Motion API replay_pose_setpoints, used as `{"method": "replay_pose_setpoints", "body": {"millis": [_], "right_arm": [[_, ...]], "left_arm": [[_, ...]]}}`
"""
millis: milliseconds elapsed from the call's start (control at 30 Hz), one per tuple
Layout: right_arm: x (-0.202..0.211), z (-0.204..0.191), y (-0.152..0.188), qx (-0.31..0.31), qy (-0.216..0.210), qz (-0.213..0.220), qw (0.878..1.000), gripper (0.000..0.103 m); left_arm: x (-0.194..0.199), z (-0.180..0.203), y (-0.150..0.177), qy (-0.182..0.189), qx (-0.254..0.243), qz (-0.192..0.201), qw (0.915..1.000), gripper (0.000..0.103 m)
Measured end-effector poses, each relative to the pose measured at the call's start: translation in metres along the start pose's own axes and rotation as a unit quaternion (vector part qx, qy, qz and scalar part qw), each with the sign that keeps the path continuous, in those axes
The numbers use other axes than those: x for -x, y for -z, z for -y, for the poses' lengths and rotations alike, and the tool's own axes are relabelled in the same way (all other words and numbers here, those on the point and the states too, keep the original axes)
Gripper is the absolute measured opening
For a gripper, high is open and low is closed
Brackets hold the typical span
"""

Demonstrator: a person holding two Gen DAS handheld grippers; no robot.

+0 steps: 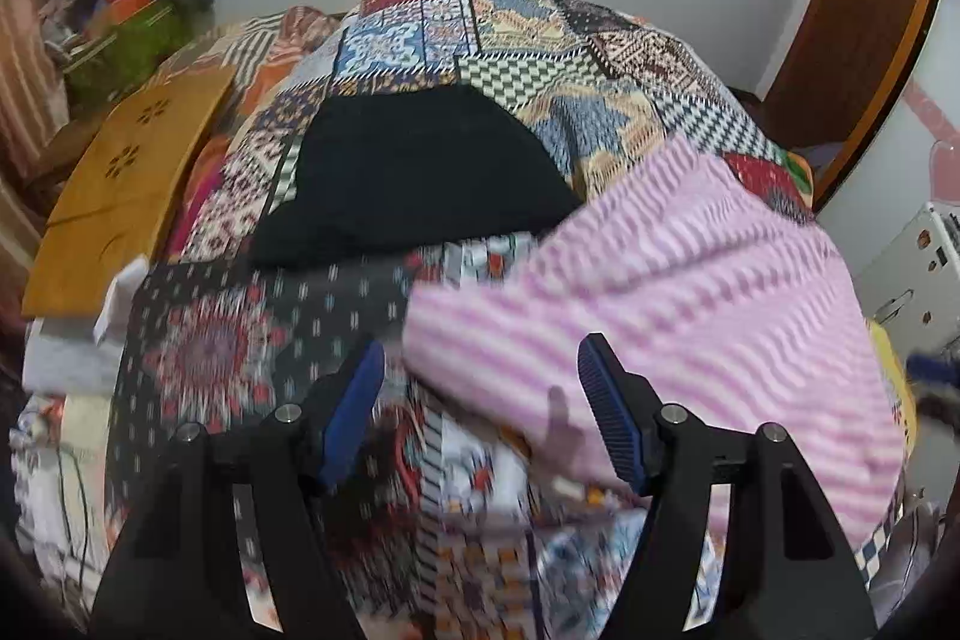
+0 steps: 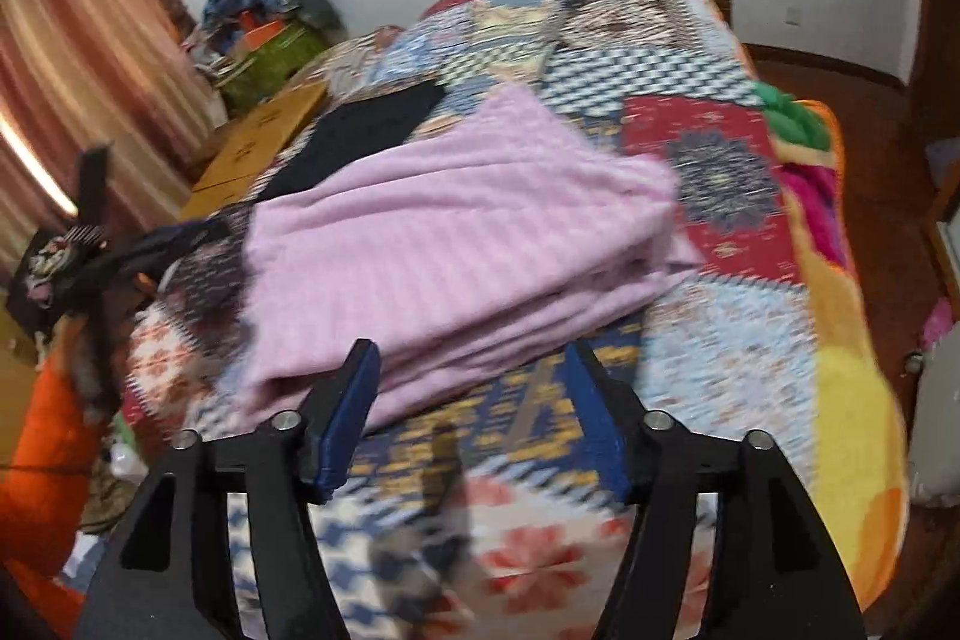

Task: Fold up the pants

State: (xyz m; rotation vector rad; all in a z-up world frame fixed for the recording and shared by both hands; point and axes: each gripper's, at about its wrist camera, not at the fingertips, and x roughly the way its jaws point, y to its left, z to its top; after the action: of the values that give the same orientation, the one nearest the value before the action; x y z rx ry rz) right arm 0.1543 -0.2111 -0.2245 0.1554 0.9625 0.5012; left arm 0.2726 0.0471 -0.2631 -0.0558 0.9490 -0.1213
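1. On the bed, left wrist view: pink-and-white striped fabric pants (image 1: 660, 280) lie folded on a multicoloured patchwork quilt (image 1: 510, 58), right of centre, near the camera.
2. Left gripper (image 1: 483, 415), black with blue ribbed pads, fingers apart; nothing between them. Right pad sits in front of the pants' near edge; contact not clear through blur.
3. Black folded cloth (image 1: 414, 178) lies beyond the pants, just beside their far-left edge.
4. Wooden board with flower cut-outs (image 1: 126, 184) at far left, off the quilt.
5. Right wrist view: pants (image 2: 456, 232) stacked in several layers, centre of quilt (image 2: 720, 160).
6. Right gripper (image 2: 474, 409), fingers apart, empty. Left finger overlaps the stack's near edge; right finger over bare quilt.
7. Black cloth (image 2: 360, 130) far-left of the pants; pink curtain (image 2: 78, 58) at left.
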Motion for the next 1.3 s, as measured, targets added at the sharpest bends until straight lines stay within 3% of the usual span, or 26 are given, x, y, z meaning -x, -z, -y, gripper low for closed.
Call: {"method": "replay_pose_setpoints", "body": {"millis": [200, 333, 433, 700, 1000, 1300], "right_arm": [[-0.030, -0.039, -0.005, -0.004, -0.025, -0.016, 1.000, 0.065], [-0.063, -0.056, 0.004, 0.018, -0.008, -0.057, 0.998, 0.067], [-0.070, -0.055, 0.007, 0.051, 0.001, -0.054, 0.997, 0.067], [-0.068, -0.032, 0.003, 0.080, 0.020, -0.067, 0.994, 0.064], [-0.041, 0.024, 0.018, 0.034, 0.041, -0.068, 0.996, 0.064], [-0.012, 0.076, 0.044, 0.010, 0.102, -0.062, 0.993, 0.064]], "left_arm": [[-0.050, -0.005, -0.027, 0.029, -0.022, -0.041, 0.9985, 0.067], [-0.085, 0.001, -0.017, 0.064, -0.037, -0.087, 0.9935, 0.067], [-0.094, 0.004, -0.008, 0.070, -0.036, -0.087, 0.9931, 0.067], [-0.080, 0.005, 0.002, 0.116, -0.011, -0.107, 0.9874, 0.043], [-0.033, 0.056, 0.035, 0.140, -0.032, -0.110, 0.9835, 0.035], [0.007, 0.114, 0.069, 0.180, -0.025, -0.099, 0.9784, 0.033]]}}
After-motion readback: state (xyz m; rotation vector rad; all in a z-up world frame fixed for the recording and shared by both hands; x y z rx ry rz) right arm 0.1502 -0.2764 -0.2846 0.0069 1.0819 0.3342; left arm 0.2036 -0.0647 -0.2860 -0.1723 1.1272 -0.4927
